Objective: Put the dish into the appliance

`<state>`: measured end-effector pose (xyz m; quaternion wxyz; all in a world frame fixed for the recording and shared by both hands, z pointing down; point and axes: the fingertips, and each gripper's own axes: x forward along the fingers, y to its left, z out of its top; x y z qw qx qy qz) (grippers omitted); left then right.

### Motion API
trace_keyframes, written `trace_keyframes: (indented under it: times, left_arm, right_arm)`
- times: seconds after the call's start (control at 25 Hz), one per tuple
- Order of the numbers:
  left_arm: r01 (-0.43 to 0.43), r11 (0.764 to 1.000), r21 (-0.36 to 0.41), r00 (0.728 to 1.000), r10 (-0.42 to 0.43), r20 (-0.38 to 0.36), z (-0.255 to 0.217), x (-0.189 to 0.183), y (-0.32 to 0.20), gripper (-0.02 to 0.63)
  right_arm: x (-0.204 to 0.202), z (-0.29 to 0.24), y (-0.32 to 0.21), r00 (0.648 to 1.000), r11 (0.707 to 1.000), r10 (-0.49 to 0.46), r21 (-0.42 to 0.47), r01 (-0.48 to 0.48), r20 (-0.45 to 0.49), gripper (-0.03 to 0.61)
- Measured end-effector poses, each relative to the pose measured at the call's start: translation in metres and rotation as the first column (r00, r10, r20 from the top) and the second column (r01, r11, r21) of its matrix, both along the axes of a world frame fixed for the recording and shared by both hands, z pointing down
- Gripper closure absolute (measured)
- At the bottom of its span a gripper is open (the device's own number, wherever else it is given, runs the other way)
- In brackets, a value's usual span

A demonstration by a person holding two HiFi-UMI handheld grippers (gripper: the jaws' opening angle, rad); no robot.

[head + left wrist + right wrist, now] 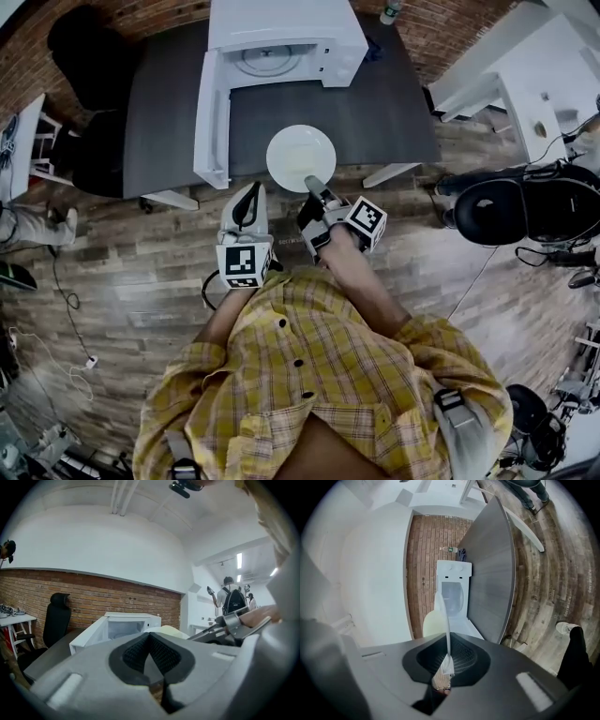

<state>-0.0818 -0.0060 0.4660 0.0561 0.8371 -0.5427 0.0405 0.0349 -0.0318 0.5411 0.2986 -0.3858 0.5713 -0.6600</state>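
- Right tongs [317, 190] clamped on the near rim of the plate [300, 155]. The right gripper view shows the rim edge-on [447, 620], pinched between the pads.
- Plate sits mid-frame over the table's [384, 108] near edge, straight below the open microwave [281, 37]. Can't tell if it rests on the table or is lifted.
- Left tongs [249, 192] closed on nothing, just lower left of the plate.
- Risk: single-edge pinch with the whole plate hanging off it, so it could droop or slip if jerked.
- Risk: the open door [211, 127] runs down the plate's left. Drift left and the rim clips it or the cavity frame.
- Room: bare table between plate and cavity, more to the right. The opening looks only slightly wider than the plate, so go in centred and level.
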Motion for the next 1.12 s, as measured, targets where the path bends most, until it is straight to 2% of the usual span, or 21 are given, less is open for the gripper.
trace_keyframes:
  times: [0.52, 0.76, 1.12]
  left_arm:
    - [-0.096, 0.995, -0.015, 0.995, 0.095, -0.037, 0.005, -0.028, -0.067, 0.615]
    - [-0.112, 0.993, -0.027, 0.992, 0.110, -0.059, 0.012, -0.036, -0.085, 0.615]
    - [-0.111, 0.992, -0.056, 0.993, 0.108, -0.049, 0.023, -0.046, -0.103, 0.615]
  right_arm:
    - [-0.031, -0.010, -0.064, 0.996, 0.996, 0.086, 0.013, -0.086, -0.015, 0.561]
    - [-0.039, -0.013, -0.078, 0.994, 0.994, 0.103, 0.027, -0.102, -0.036, 0.561]
    - [-0.050, -0.011, -0.095, 0.993, 0.994, 0.112, 0.003, -0.112, -0.023, 0.561]
